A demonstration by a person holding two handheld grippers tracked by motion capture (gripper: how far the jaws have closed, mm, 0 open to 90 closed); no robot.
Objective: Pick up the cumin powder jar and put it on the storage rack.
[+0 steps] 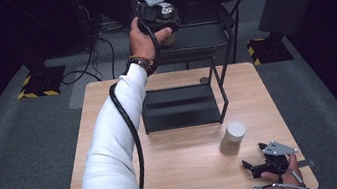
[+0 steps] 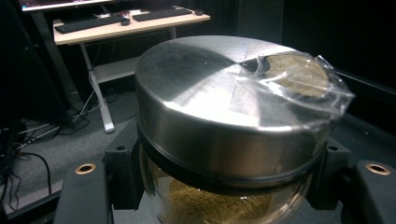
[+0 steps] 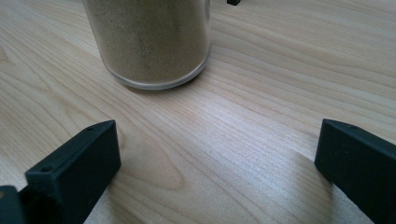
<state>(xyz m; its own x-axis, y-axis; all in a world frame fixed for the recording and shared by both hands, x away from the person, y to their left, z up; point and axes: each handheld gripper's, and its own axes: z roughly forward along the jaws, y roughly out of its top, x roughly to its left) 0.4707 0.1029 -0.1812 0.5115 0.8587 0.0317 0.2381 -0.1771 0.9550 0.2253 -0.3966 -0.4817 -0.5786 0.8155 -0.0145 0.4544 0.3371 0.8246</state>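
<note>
Right gripper (image 1: 260,165): nearest the high camera, at the near right corner of the table (image 1: 185,183), resting low over the wood in the person's right hand; its own view shows both black jaws spread wide with nothing but bare table between them.
Second jar (image 1: 232,138): upright on the table just ahead of the right gripper, apart from it; glass, filled with tan powder, pale lid.
Left gripper (image 1: 167,35): held up beyond the far edge of the table at the end of the outstretched white sleeve (image 1: 109,154); its jaws are clamped on either side of a jar.
Held jar (image 2: 233,126): off the table, pinched just under its lid between the black jaws; glass body with tan powder inside.
Lid (image 2: 210,93): brushed metal, round, with a crumpled piece of clear tape (image 2: 299,88) over a tan disc near its edge.
Rack (image 1: 183,105): black metal shelf frame standing mid-table, toward the far side, well apart from both grippers.
Chair (image 1: 203,33): dark seat beyond the table, behind the raised left gripper.
Cable (image 1: 130,125): thick, black, trailing along the sleeve.
</note>
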